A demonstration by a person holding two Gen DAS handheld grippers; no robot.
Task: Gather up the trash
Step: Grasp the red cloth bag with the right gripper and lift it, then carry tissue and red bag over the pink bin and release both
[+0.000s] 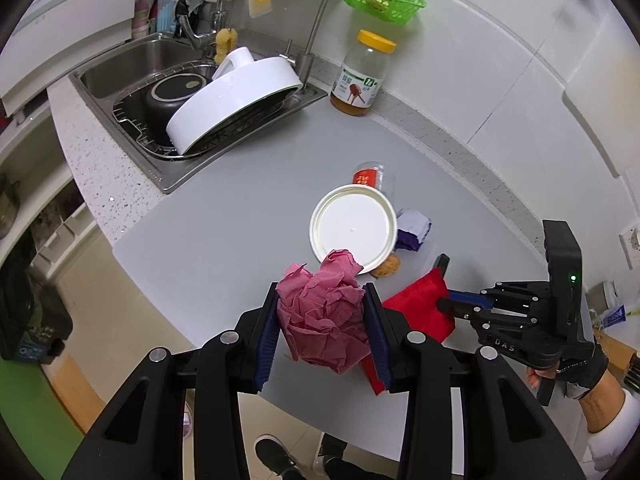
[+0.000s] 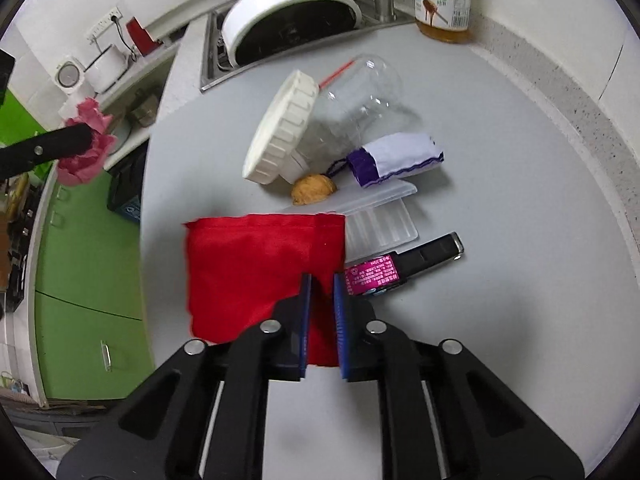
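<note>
A crumpled pink paper ball is pinched between the blue pads of my left gripper, held up above the grey counter's front edge. The right wrist view shows the same pink paper ball at far left, off the counter. My right gripper is shut on the near edge of a flat red cloth pouch lying on the counter. In the left wrist view the right gripper reaches in from the right onto the red pouch.
Behind the pouch lie a clear jar with a white lid, a walnut, a purple-and-white pouch, a clear plastic tray and a black lighter with a pink label. A honey jar and sink stand further back.
</note>
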